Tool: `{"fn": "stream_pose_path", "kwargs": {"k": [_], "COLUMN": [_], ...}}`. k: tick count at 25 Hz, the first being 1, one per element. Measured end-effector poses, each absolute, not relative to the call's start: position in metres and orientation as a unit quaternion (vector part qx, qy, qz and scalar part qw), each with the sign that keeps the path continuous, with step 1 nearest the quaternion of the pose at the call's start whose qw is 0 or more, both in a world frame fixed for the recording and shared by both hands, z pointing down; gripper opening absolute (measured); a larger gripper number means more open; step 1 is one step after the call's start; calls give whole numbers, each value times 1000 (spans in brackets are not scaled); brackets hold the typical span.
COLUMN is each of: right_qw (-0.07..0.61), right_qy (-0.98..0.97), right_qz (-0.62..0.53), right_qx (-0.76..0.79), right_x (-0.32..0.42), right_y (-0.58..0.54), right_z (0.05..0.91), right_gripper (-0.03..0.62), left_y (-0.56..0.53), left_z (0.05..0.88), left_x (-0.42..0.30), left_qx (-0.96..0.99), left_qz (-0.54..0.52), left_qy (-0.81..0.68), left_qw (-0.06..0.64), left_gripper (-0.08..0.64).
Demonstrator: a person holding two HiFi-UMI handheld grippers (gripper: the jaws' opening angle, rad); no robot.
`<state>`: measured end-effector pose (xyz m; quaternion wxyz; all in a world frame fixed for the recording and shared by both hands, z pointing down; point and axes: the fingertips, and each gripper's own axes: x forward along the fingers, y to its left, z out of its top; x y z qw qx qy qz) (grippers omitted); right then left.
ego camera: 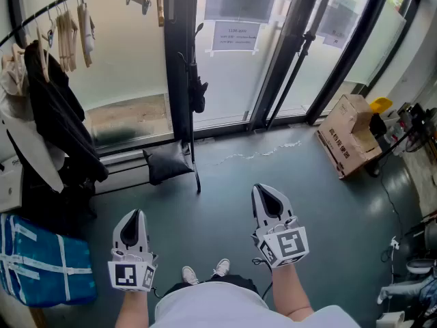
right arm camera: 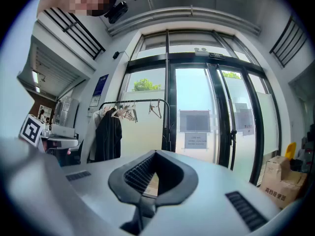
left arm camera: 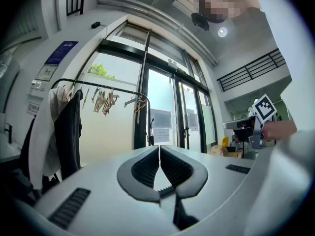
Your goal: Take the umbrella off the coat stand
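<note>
While standing well back from the glass doors, holding the left claw and the right claw low and level, both pinched shut on nothing. Seeing what looks like a dark folded umbrella hanging partway up the thin upright of the coat stand, close against the black door frame, well ahead of both claws. Hanging farther left on the rail: a black jacket.

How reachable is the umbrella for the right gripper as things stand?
Probably not from here: the right gripper is shut, and a stretch of floor separates it from the umbrella hanging ahead. Nothing blocks the path, so stepping closer should do.
</note>
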<state>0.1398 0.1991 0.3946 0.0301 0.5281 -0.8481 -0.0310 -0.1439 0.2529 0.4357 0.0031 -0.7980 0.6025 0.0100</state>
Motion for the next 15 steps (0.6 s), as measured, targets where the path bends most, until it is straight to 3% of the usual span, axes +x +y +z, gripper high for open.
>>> {"fn": "stream_pose_path", "kwargs": {"k": [10, 15], "right_qw": [-7, 5], "right_qy": [-863, -866], "right_qz": [7, 13], "right_qx": [506, 500], "right_x": [155, 174], "right_y": [211, 205], "right_z": [395, 410], "right_gripper": [17, 17], "left_y": [261, 254], "left_z": [436, 446], "left_x": [-128, -102], "left_qx": [-792, -791], "left_qz": [10, 3], "left_qy": [610, 612], "left_qw": [-2, -5], "left_gripper": [26, 26]}}
